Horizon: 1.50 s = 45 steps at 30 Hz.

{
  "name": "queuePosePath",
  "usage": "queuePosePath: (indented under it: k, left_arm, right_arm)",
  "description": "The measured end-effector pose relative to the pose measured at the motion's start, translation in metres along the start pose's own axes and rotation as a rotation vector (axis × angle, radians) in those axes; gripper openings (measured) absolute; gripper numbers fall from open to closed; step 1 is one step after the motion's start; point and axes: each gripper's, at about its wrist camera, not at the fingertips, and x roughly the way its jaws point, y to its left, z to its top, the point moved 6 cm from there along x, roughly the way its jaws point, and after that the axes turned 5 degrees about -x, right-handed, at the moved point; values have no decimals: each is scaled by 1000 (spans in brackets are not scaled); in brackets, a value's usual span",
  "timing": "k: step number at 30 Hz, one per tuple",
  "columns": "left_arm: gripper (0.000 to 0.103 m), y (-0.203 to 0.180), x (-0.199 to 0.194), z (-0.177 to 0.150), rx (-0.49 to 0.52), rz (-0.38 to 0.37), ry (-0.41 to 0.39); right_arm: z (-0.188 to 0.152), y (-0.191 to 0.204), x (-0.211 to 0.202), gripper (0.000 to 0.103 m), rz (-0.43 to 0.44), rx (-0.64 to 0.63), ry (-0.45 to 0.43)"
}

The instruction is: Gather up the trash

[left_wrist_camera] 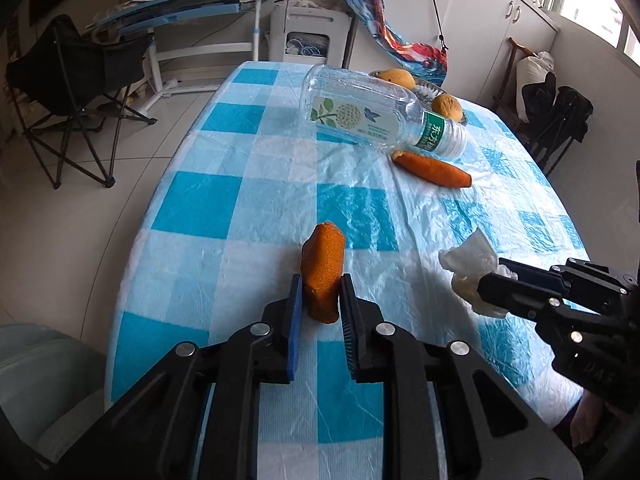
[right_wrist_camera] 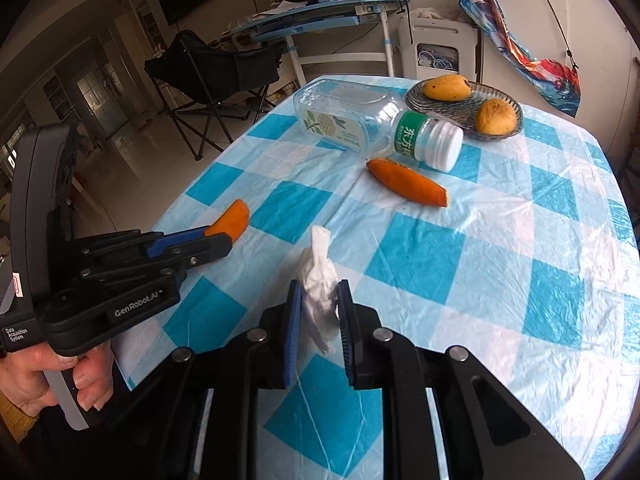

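My left gripper point(left_wrist_camera: 319, 286) is shut on an orange peel piece point(left_wrist_camera: 322, 270), held above the checked tablecloth; it also shows in the right wrist view point(right_wrist_camera: 232, 220). My right gripper point(right_wrist_camera: 319, 294) is shut on a crumpled white tissue point(right_wrist_camera: 319, 280), which also shows in the left wrist view point(left_wrist_camera: 472, 270). A second orange peel piece point(left_wrist_camera: 434, 170) point(right_wrist_camera: 408, 184) lies on the cloth. An empty clear plastic bottle point(left_wrist_camera: 372, 114) point(right_wrist_camera: 360, 120) with a green label lies on its side just behind it.
A glass dish point(right_wrist_camera: 448, 108) holding two yellow fruits stands at the far right of the table point(right_wrist_camera: 520, 240). A grey bin-like container point(left_wrist_camera: 36, 380) sits left of the table's near edge. A black folding chair point(left_wrist_camera: 68, 92) and a desk stand on the floor beyond.
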Motion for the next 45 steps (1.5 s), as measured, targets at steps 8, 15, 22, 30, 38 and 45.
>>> queuePosePath:
  k: [8, 15, 22, 30, 38, 45]
  left_arm:
    - [49, -2, -18, -25, -34, -42, 7]
    - [66, 12, -24, -11, -84, 2, -63]
    - [66, 1, -11, -13, -23, 12, -47]
    - [20, -15, -5, -16, 64, 13, -42]
    - [18, 2, -12, -6, -24, 8, -73]
    - [67, 13, -16, 0, -88, 45, -112]
  right_arm:
    - [-17, -7, -11, 42, 19, 5, 10]
    - [-14, -16, -8, 50, 30, 57, -19]
    - [-15, 1, 5, 50, 36, -7, 14]
    - [-14, 13, 0, 16, 10, -96, 3]
    - [-10, -15, -6, 18, -28, 22, -40]
    - [-9, -25, -6, 44, -8, 85, -53]
